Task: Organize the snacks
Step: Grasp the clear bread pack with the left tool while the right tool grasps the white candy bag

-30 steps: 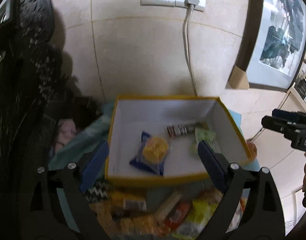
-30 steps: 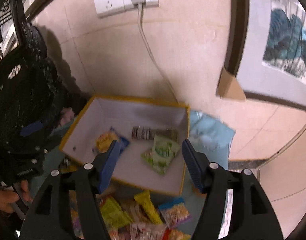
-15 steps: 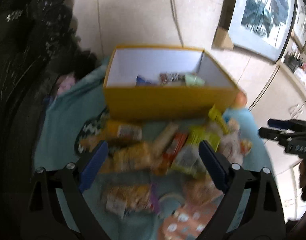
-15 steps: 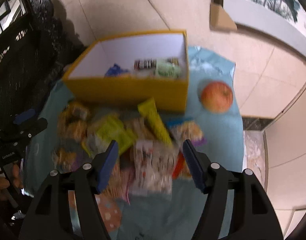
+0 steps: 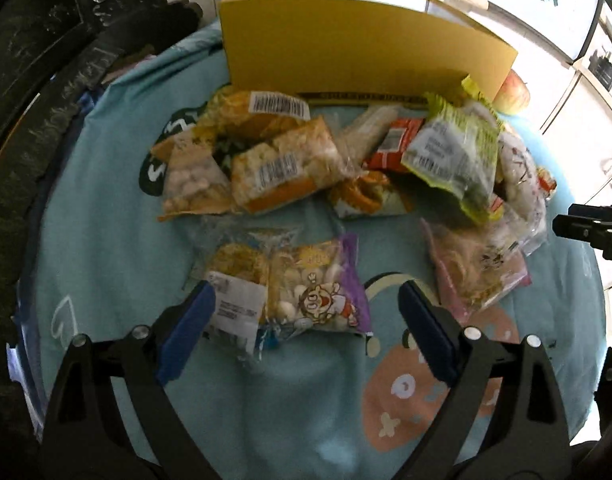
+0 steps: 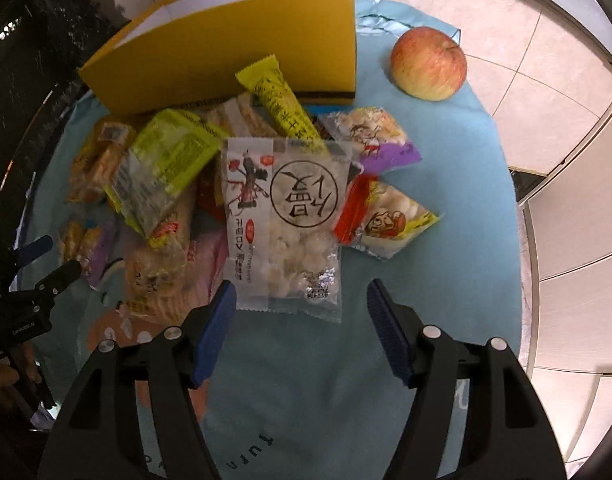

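A heap of snack packets lies on a teal cloth (image 5: 114, 240) in front of a yellow box (image 5: 357, 44). My left gripper (image 5: 306, 320) is open, its blue pads either side of a purple-edged packet (image 5: 317, 292) and a white-labelled packet (image 5: 236, 300), just above them. In the right wrist view the yellow box (image 6: 234, 48) stands behind the pile. My right gripper (image 6: 302, 316) is open over the near end of a clear white packet with a round black mark (image 6: 286, 224). Nothing is held. The box's inside is hidden.
An apple (image 6: 427, 63) sits on the cloth to the right of the box. A dark wicker chair (image 5: 46, 92) stands at the left. Tiled floor (image 6: 565, 208) lies beyond the cloth's right edge. A hand (image 6: 2, 372) holds the left gripper's handle at the far left.
Both grippers have dropped from above the box's open top and tilted down toward the snack pile in front of it. The box's contents have gone out of sight.
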Tool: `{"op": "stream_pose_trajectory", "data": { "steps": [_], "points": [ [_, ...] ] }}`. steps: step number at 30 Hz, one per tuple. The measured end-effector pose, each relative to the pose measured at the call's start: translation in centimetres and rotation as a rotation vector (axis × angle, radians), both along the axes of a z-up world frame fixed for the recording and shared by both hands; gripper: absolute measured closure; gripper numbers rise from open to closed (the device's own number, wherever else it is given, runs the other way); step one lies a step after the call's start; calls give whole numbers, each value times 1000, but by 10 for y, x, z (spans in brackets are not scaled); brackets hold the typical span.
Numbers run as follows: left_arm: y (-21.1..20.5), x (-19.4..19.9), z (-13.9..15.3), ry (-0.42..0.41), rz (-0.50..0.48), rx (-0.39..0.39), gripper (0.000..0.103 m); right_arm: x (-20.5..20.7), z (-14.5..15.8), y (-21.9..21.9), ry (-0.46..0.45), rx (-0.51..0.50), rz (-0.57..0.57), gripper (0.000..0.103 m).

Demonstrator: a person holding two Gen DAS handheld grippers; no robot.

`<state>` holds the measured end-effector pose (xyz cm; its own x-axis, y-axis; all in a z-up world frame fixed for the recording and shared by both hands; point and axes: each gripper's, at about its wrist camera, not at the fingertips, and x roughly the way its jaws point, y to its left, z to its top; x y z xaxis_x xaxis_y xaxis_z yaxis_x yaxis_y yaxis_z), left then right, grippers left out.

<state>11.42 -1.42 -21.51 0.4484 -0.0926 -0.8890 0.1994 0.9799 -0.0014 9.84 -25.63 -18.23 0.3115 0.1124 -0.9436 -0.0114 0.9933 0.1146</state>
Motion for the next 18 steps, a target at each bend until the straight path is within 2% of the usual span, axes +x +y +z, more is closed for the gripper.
{"op": "stream_pose_trajectory", "data": {
  "steps": [3,7,11,13,14,16,18],
  "points": [
    [-1,4,-7,-11,-3,32,9,5,-8,-2,10,-1,-18,35],
    [4,17,-11,-25,32,37,8,18,-14,-4,20,35,-42,34],
    [29,28,-8,-36,138,-10,8,31,-22,0,40,71,-64,34],
    [47,30,-4,-48,200,-70,8,36,-24,4,44,114,-62,33],
    [52,32,-6,-43,214,-76,8,37,-25,8,41,119,-54,33],
    [53,38,-19,11,205,-41,8,41,-29,15,40,107,-43,24],
    [52,42,-31,39,194,-25,6,46,-36,19,41,93,-39,22]
  ]
}}
